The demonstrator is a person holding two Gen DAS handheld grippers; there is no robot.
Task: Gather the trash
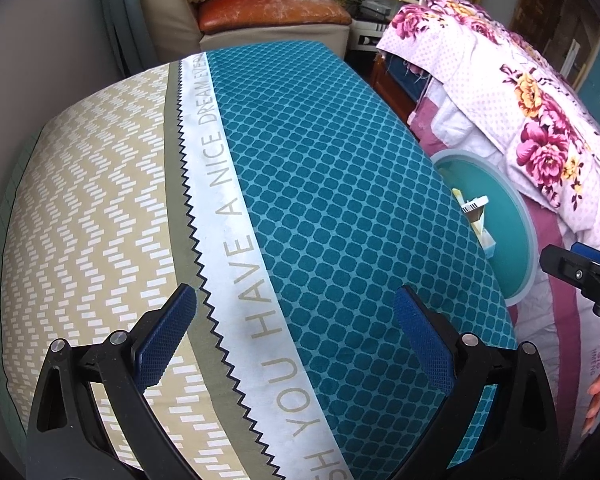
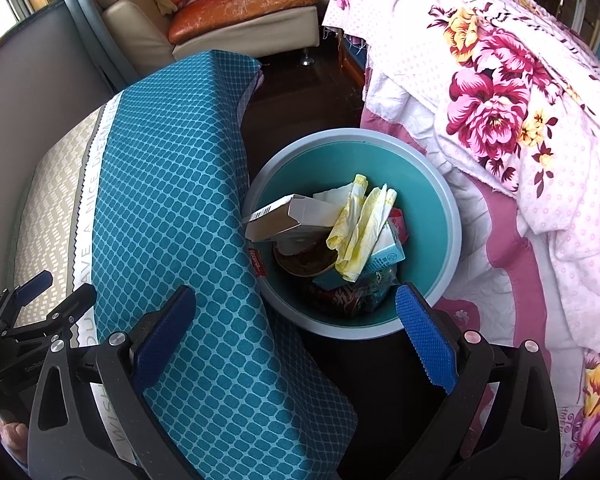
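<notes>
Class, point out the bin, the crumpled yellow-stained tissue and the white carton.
bin (image 2: 454,216), right wrist view, right side of rim.
crumpled yellow-stained tissue (image 2: 358,232), right wrist view, its middle.
white carton (image 2: 276,216), right wrist view, top face.

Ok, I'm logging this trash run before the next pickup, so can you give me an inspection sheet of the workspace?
Surface: patterned cloth covers it; no loose trash seen on it.
Job's things: teal bin on the dark floor beside it, holding a white carton, crumpled yellow-stained paper, a brown bowl and wrappers.
Clutter: floral quilt heaped right of the bin.
Grippers: left tongs open, empty, over the cloth; right tongs open, empty, near the bin.
Cables: nothing seen.
Surroundings: sofa with an orange cushion behind.
</notes>
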